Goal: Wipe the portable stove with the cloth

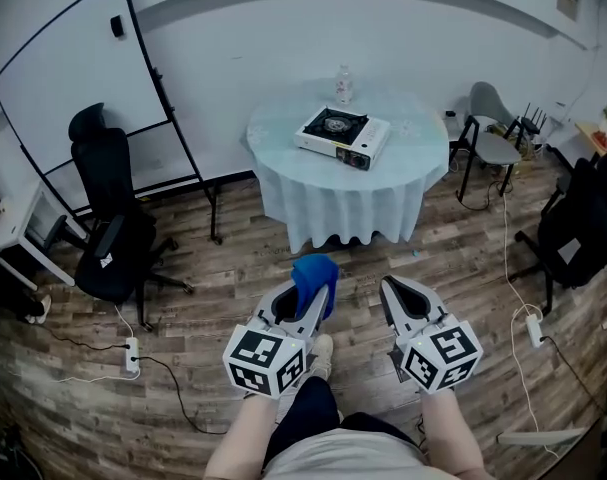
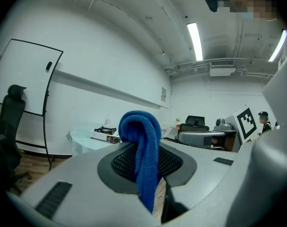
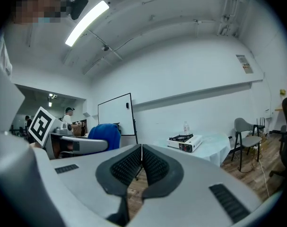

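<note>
Blue cloth [image 2: 142, 145], just one, is pinched between the jaws of my left claw [image 1: 313, 303], bunched above the tips so a soft pad leads for wiping. My right claw [image 1: 390, 290] is pressed together on nothing, which I judge leaves it free to steady things. Both claws hang over the wood floor [image 1: 233, 268], well apart from the one portable stove [image 1: 343, 136]. That sits on the round draped surface [image 1: 283, 128] ahead, near a single bottle [image 1: 344, 85]. Wiping is not yet begun.
</note>
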A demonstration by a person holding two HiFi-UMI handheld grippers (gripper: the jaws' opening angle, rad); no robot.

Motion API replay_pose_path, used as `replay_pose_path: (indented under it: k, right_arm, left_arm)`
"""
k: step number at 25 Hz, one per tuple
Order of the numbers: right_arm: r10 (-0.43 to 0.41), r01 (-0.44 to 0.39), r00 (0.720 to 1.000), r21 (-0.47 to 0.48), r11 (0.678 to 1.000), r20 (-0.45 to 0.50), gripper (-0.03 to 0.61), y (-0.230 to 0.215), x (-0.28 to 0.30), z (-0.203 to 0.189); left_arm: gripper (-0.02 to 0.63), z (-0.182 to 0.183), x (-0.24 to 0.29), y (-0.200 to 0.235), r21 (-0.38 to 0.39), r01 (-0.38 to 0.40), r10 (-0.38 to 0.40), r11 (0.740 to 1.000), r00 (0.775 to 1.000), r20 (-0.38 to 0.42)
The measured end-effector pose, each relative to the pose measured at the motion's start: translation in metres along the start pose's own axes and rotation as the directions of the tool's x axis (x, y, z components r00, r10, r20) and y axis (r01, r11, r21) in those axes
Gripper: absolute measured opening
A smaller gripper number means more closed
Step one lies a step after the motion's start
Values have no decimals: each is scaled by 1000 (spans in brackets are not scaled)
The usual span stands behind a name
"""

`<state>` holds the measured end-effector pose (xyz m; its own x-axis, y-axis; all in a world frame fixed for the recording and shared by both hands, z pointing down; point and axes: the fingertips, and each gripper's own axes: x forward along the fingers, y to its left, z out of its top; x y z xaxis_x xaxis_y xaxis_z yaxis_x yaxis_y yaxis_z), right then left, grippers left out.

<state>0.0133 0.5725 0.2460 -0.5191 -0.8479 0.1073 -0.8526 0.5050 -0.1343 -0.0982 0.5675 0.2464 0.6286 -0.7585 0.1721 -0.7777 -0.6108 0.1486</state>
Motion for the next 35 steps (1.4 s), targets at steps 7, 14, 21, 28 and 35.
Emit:
replay_pose_path:
  k: [7, 14, 21, 28, 35]
  right_arm:
    - [-26, 26, 999, -15, 1000, -37, 23, -41, 68, -1]
    - [-64, 64, 997, -6, 998, -45, 23, -87, 145, 16]
    - [-106, 106, 993, 1, 994, -45, 23, -131, 215, 34]
    - [-150, 150, 987, -5, 989, -51, 23, -162, 271, 41]
    - [-173, 174, 984, 21, 985, -49, 23, -179, 299, 43]
  left_arm:
    - [103, 12, 74, 37, 2, 62, -62, 998, 998, -20]
    - [103, 37, 147, 97, 4, 87, -86, 996, 996, -35]
    - [103, 65, 216, 149, 4, 121, -121, 993, 992, -34]
    - [103, 78, 268, 188, 20, 167, -166, 986, 985, -38]
    - [103, 79, 296, 203, 7, 213, -212, 977, 976, -54]
